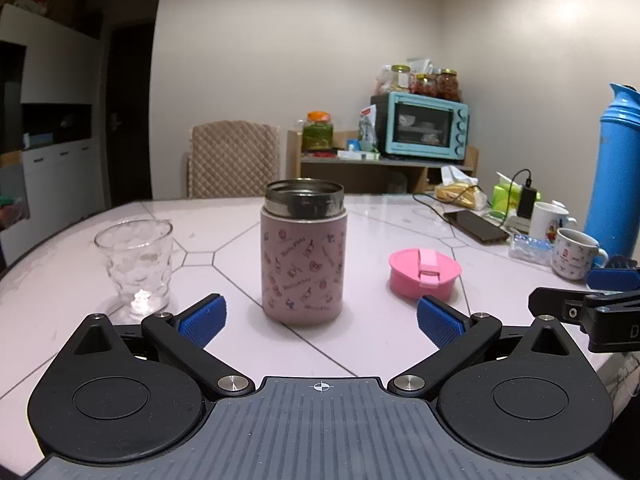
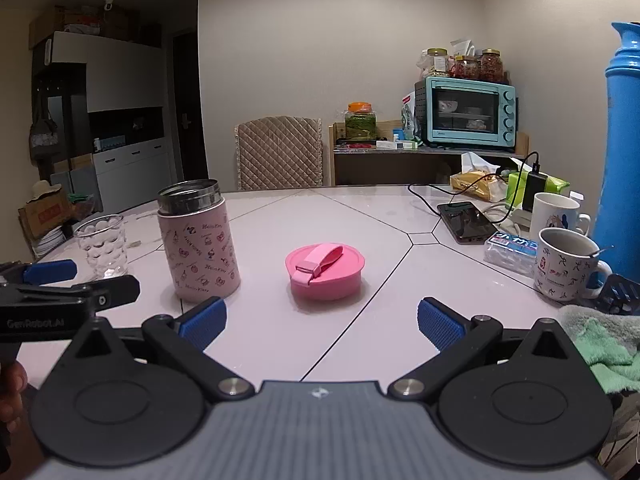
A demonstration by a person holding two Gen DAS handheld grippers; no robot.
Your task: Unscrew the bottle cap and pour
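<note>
A pink patterned bottle (image 1: 303,264) stands upright on the table with its steel mouth uncovered; it also shows in the right wrist view (image 2: 198,242). Its pink cap (image 1: 425,274) lies on the table to the bottle's right, also seen in the right wrist view (image 2: 325,271). A clear empty glass (image 1: 136,266) stands left of the bottle, and shows in the right wrist view (image 2: 102,246). My left gripper (image 1: 320,318) is open and empty, just short of the bottle. My right gripper (image 2: 322,322) is open and empty, just short of the cap.
Two mugs (image 2: 566,262), a phone (image 2: 466,222) with a cable, a charger, snack bags and a tall blue flask (image 2: 622,152) crowd the table's right side. A green cloth (image 2: 600,344) lies at the near right. A chair (image 2: 280,152) and an oven shelf stand behind.
</note>
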